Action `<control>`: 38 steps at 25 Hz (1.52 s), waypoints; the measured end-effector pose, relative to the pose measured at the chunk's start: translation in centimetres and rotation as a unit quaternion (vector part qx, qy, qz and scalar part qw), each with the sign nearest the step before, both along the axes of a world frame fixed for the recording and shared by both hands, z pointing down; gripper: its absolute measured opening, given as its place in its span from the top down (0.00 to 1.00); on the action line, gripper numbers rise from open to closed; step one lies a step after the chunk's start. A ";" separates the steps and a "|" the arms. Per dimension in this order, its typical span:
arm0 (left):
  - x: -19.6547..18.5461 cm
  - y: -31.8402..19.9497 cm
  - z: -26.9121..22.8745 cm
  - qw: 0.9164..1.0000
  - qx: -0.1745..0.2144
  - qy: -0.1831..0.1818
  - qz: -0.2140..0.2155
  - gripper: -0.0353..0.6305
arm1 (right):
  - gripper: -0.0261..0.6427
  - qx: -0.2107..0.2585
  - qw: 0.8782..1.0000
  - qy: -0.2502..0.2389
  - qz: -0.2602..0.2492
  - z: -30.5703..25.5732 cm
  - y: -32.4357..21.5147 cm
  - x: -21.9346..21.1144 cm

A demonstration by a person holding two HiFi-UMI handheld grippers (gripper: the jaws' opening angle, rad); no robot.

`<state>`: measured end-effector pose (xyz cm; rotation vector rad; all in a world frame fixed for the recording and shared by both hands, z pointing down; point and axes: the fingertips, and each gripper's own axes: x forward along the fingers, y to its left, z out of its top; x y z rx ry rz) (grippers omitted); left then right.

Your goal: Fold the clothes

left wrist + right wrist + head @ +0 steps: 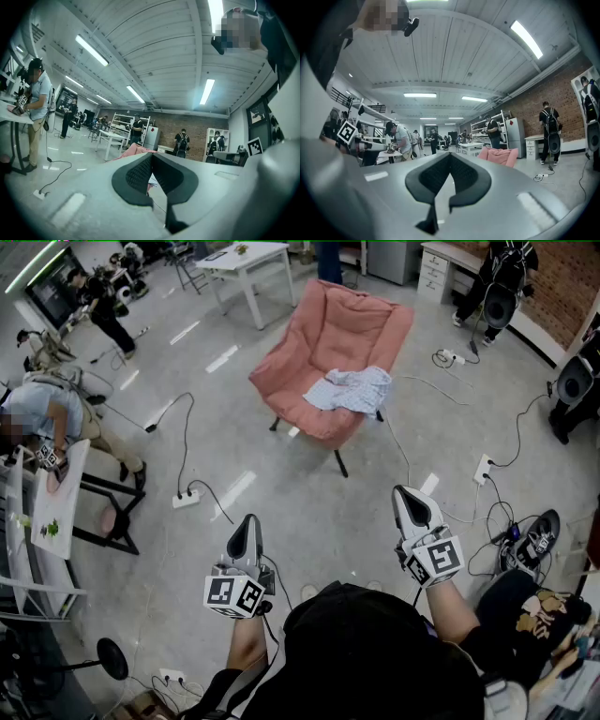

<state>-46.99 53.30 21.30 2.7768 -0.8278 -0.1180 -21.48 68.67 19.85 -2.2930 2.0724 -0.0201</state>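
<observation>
The left tongs are pressed together with nothing between the dark pads, and the right tongs are pressed together and empty too; both point level and forward, away from the person, side by side and well apart from one another; each carries its cube with square markers just behind the jaws, the left cube lower in the head view than the right cube; the left forearm and the right forearm reach forward from the body, bare below the tongs; neither pair touches anything; ahead of them lies a pale grey glossy floor with dark cables trailing over it and a white power strip to the left; beyond that, well apart from both tongs, stands a pink padded chair on dark legs, and a light checked shirt lies crumpled on its seat, toward the front right edge; behind the chair is a white tabletop on white legs; at the far left a person bends over another white tabletop; more people stand further back near white shelving, and a brick wall closes the room on the right; long strip lights run along a white ribbed ceiling.
</observation>
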 end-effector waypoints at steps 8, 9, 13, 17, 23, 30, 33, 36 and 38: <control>-1.2 1.1 -0.3 1.000 0.005 -0.003 0.004 0.95 | 0.96 -0.008 1.000 0.001 -0.010 0.0 1.0 -2.1; -1.3 1.0 -0.2 1.000 0.004 -0.004 0.005 0.95 | 0.96 -0.009 1.000 0.001 -0.010 0.0 0.9 -2.2; -1.1 0.9 -0.1 1.000 0.005 -0.008 0.008 0.95 | 0.96 -0.014 1.000 -0.004 -0.013 0.2 0.8 -2.2; -0.3 0.0 -0.2 0.999 0.013 -0.026 0.013 0.95 | 0.96 -0.017 1.000 -0.017 -0.013 0.8 -0.3 -2.5; 0.2 -0.3 0.1 0.999 0.012 -0.034 0.017 0.85 | 0.70 -0.011 0.999 -0.013 -0.044 0.8 -1.9 -5.1; -1.9 -1.7 -0.6 0.999 0.022 -0.025 0.010 0.40 | 0.43 0.012 0.999 -0.009 -0.029 -0.6 -4.2 -7.8; -3.7 -2.8 -0.5 1.000 0.020 -0.023 -0.003 0.29 | 0.30 0.012 1.000 -0.007 -0.006 -0.8 -4.9 -8.3; -5.4 -3.7 0.0 1.000 0.016 -0.023 -0.005 0.27 | 0.27 0.012 1.000 -0.006 0.015 -0.9 -5.4 -9.1; -6.2 -4.1 0.5 1.000 0.010 -0.020 -0.003 0.28 | 0.27 0.010 1.000 -0.003 0.023 -0.9 -5.7 -9.9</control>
